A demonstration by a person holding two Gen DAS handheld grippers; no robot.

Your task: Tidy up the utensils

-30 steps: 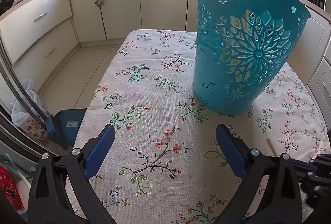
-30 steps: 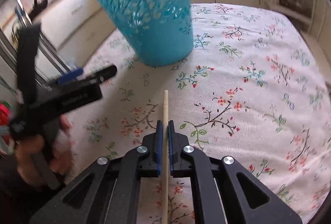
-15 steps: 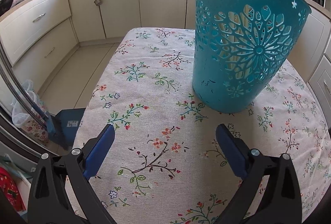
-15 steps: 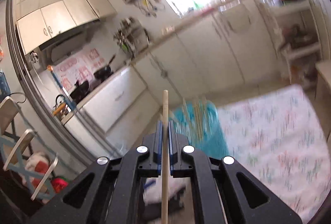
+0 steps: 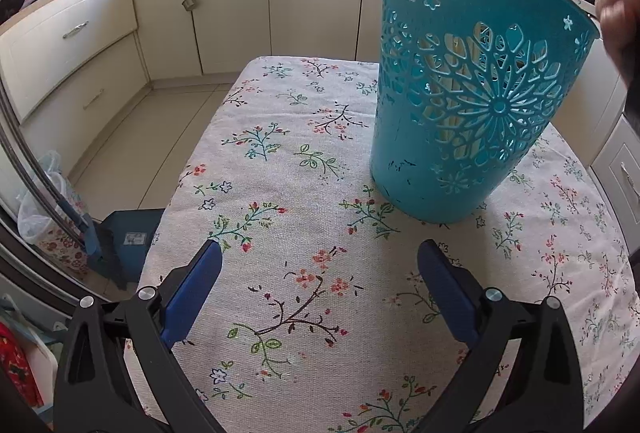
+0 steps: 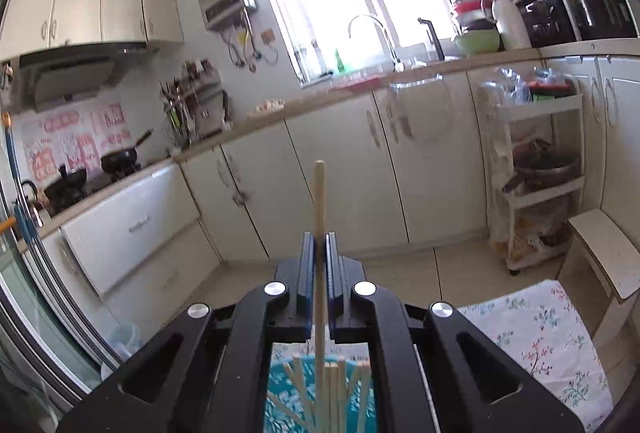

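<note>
A teal plastic basket [image 5: 468, 93] with cut-out flower patterns stands upright on the floral tablecloth [image 5: 304, 193]. Pale chopsticks show through its holes. My left gripper [image 5: 320, 281] is open and empty, low over the cloth, in front of the basket. My right gripper [image 6: 319, 245] is shut on a single wooden chopstick [image 6: 319, 201], held upright above the basket [image 6: 280, 393]. Several chopsticks [image 6: 332, 389] stand inside the basket below the jaws. The hand holding the right gripper [image 5: 616, 9] shows above the basket's rim.
Cream kitchen cabinets [image 5: 240, 1] and a counter run behind the table. A white shelf trolley [image 6: 536, 173] stands at the right. A blue dustpan [image 5: 128, 237] lies on the floor left of the table. The table's left edge is close to my left finger.
My right gripper has lifted the chopstick off the table, turned it upright and carried it over the basket. My left gripper has barely moved.
</note>
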